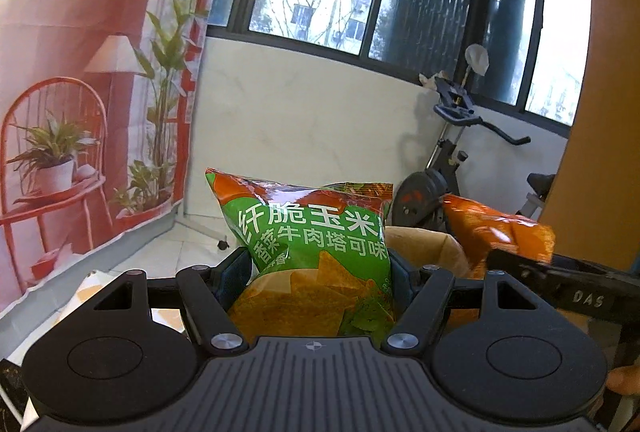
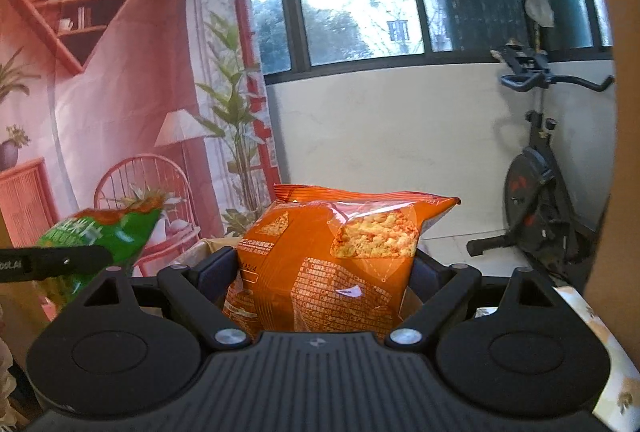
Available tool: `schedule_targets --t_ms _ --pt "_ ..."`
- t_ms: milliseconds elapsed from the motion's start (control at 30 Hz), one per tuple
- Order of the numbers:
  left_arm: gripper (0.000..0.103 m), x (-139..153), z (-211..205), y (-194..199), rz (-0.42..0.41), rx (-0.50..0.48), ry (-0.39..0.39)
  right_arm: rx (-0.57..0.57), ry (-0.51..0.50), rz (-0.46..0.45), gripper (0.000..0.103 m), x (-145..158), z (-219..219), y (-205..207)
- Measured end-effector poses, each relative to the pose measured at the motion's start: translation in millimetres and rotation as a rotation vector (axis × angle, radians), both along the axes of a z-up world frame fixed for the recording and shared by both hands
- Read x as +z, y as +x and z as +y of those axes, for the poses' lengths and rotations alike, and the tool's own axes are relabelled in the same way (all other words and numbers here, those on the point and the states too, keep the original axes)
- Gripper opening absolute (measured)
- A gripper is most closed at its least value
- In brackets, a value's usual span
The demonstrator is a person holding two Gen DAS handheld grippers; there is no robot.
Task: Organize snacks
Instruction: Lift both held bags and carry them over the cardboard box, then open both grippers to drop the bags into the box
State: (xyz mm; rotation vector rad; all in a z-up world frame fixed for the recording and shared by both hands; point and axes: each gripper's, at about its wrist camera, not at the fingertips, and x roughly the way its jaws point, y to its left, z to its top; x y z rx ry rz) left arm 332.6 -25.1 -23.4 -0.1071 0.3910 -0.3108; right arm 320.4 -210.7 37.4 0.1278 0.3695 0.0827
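My left gripper (image 1: 318,264) is shut on a green bag of corn chips (image 1: 312,236), held upright in the air. The same green bag (image 2: 100,236) shows at the left of the right wrist view. My right gripper (image 2: 324,268) is shut on an orange snack bag (image 2: 328,256) with a clear window; the orange bag (image 1: 500,236) also appears at the right of the left wrist view. Both bags hang side by side above the open mouth of a brown paper bag (image 1: 424,248), whose rim (image 2: 208,246) peeks out behind the fingers.
An exercise bike (image 2: 536,183) stands by the white wall under the windows. A printed pink backdrop (image 1: 80,91) with a chair and plants hangs to the left. A patterned tablecloth (image 2: 612,372) shows at the lower right, and a rolling stand's foot (image 1: 222,244) sits on the floor.
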Motion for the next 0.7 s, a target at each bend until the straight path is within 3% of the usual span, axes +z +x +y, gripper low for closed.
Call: schedule_targets --t_ms 333,400,533,700 --pt "0.074 -15.3 -20.5 45.2 0.088 -0.045 0.04 0.034 -0.011 0.114 0.09 -35.1 3.8 66.3" --pt "0.075 -19.8 -21.9 51.3 0.11 -0.054 0.054 0.04 -0.013 0.136 0.09 -40.5 3.8 69.9" --pt "0.087 -25.6 -19.1 54.0 0.129 -0.054 0.065 0.044 -0.009 0.168 0.09 -48.5 2.9 71.5" --pt "0.087 -29.7 -14.7 57.5 0.177 -0.053 0.064 0.038 0.015 0.233 0.091 -57.4 1.6 72.5"
